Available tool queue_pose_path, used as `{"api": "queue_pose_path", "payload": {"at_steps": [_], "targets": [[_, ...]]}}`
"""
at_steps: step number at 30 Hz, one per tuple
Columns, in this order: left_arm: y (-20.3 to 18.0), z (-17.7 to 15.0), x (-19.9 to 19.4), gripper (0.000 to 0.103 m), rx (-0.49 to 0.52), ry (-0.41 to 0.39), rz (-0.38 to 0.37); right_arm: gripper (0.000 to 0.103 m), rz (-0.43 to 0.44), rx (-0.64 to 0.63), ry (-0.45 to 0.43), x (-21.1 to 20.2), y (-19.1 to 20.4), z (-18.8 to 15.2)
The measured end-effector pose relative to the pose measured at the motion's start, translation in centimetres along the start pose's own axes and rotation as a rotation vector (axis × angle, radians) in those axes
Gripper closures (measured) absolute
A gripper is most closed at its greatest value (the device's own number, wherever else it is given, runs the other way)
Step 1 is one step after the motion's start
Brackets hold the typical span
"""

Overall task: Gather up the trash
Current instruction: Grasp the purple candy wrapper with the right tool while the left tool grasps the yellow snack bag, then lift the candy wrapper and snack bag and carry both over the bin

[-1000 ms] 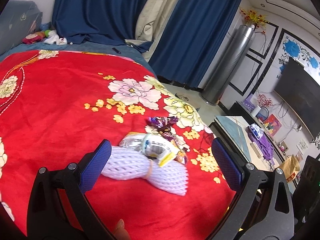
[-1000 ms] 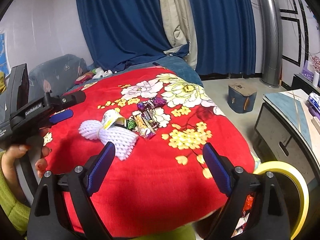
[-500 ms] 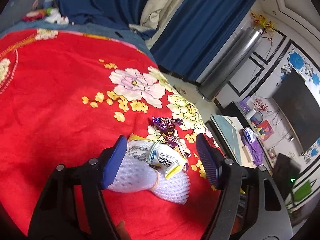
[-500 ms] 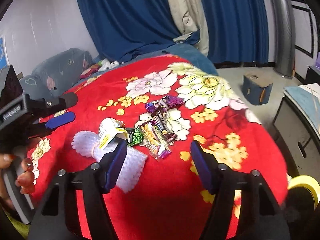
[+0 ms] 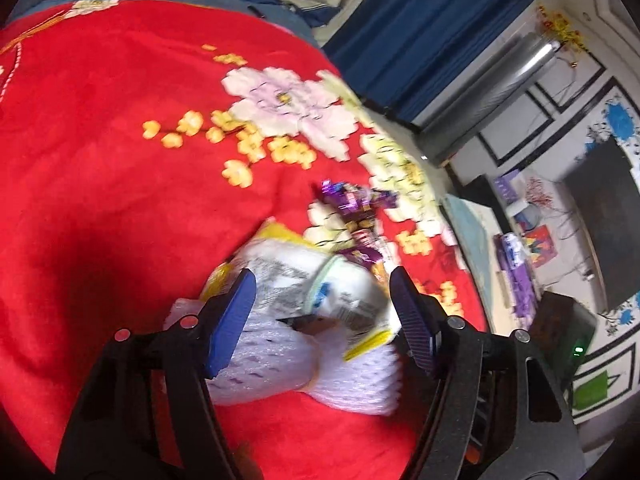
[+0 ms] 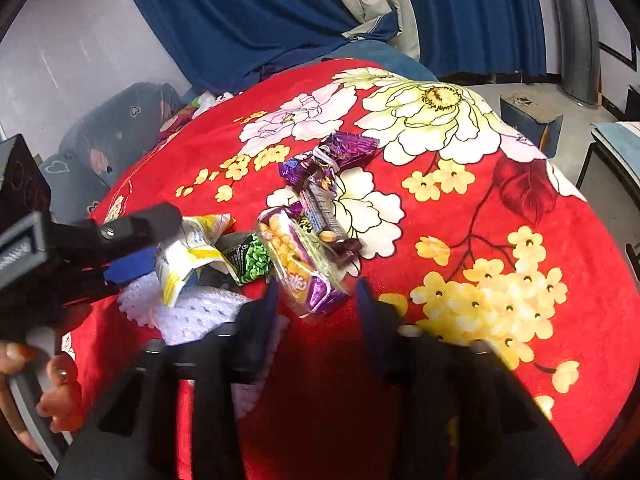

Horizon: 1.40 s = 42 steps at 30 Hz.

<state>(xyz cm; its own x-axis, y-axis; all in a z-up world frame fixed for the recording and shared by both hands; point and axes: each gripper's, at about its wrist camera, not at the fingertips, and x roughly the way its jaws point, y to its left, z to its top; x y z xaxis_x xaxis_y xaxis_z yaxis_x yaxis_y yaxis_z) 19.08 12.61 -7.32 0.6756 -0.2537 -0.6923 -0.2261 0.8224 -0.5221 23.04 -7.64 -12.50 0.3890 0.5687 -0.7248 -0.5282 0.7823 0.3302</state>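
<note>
The trash lies in one heap on the bed: a crumpled white-and-yellow printed wrapper (image 5: 320, 284) on top of a white foam mesh fruit sleeve (image 5: 288, 364), with a clear snack packet of yellow puffs with purple ends (image 6: 300, 264) and purple foil candy wrappers (image 6: 340, 152) just beside.

Our left gripper (image 5: 322, 312) straddles the white-and-yellow wrapper, jaws part-way apart; pads near it, but the blur hides any contact. Our right gripper (image 6: 316, 308) is closing, its jaws flanking the near end of the puff packet, not yet pressing.

Risks, as we judge them: the wrapper is light and springy, so the left pads may pinch the foam sleeve with it, or it may slip out. The right jaws may catch only a corner of the packet, or bite the plush cover.

Surface: a red fleece blanket with large printed flowers (image 6: 500, 220), soft and yielding. Room: dark blue curtains (image 6: 248, 12) behind, a television (image 5: 604, 224) on the far wall.
</note>
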Motion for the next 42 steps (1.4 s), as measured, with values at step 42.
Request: {"api": "queue_pose_path", "payload": {"at_steps": [42], "targets": [[-0.9, -5.6, -3.8, 0.075, 0.010, 0.056, -0.087, 0.084, 0.022, -0.014, -0.137, -7.2, -0.1, -3.7]]}}
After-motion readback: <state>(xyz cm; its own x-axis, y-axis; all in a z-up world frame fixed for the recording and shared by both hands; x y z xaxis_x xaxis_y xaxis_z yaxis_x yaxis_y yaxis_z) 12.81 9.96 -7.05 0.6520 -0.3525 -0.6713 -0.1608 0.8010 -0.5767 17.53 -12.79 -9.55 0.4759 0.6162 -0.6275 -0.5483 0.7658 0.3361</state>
